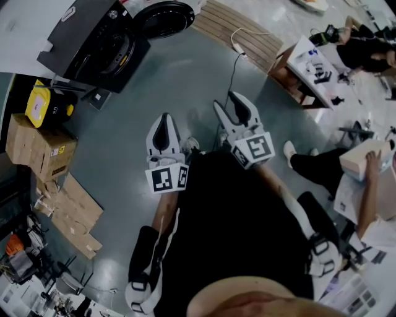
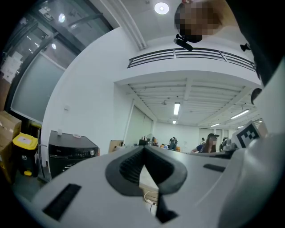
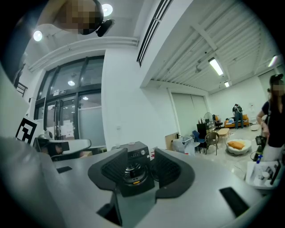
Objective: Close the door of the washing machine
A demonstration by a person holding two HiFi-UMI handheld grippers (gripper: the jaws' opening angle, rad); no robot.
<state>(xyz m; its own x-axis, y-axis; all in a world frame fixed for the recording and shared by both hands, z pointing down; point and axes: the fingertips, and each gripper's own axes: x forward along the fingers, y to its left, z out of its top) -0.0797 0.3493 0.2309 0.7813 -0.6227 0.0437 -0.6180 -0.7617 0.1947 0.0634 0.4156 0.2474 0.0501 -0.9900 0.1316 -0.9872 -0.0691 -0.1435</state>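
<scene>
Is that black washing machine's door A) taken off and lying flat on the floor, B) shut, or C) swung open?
C: in the head view the round door stands swung out beside the washing machine, leaving the drum opening uncovered.

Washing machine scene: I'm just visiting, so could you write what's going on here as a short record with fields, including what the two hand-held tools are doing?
Washing machine: black, on the grey floor, well ahead of both tools
Door: round, swung open
Left tool: jaws together, nothing held
Right tool: jaws apart, nothing between them, aimed at the machine
Nearby: yellow container, cardboard boxes
Status: door not yet closed; neither tool touches it
</scene>
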